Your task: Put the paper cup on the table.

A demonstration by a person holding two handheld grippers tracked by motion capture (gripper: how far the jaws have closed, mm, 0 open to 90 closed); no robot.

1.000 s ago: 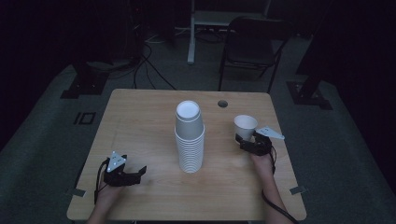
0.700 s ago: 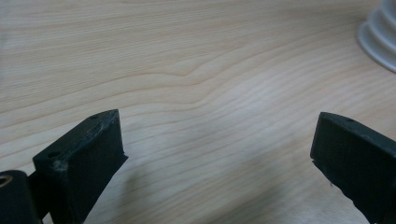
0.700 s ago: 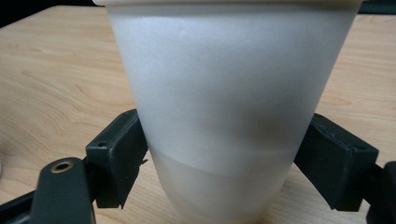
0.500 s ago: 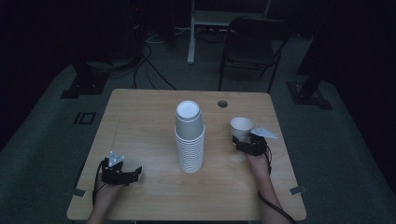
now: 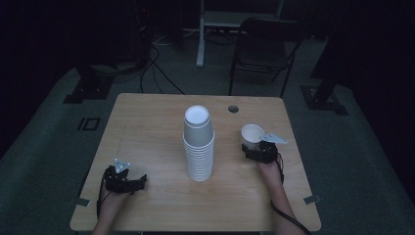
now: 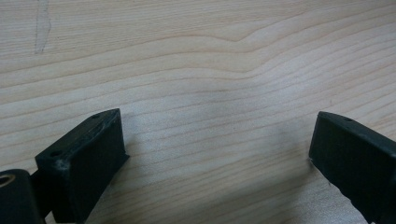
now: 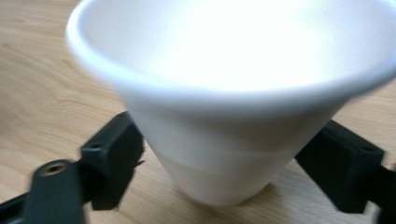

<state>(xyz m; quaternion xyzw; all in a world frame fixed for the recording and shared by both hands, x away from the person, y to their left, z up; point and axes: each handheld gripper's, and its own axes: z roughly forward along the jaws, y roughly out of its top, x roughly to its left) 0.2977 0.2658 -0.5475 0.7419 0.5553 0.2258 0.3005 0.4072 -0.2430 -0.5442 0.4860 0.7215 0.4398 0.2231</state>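
A tall stack of white foam cups (image 5: 199,147) stands upright at the middle of the wooden table (image 5: 147,127). To its right, a single white foam cup (image 5: 252,134) stands upright with my right gripper (image 5: 255,152) shut on its lower wall. In the right gripper view the cup (image 7: 233,70) sits between both jaws, which press its sides, and its base is at the tabletop. My left gripper (image 5: 139,182) rests near the front left edge, pointing right. Its jaws (image 6: 217,154) stand wide apart over bare wood.
A round cable hole (image 5: 233,108) lies in the table's far side, behind the single cup. A dark chair (image 5: 264,44) and cables stand on the floor beyond the table. Bare wood lies between the stack and each gripper.
My right gripper has carried the single cup a little left and toward the person. The left gripper has shifted slightly toward the front edge. The stack has not moved.
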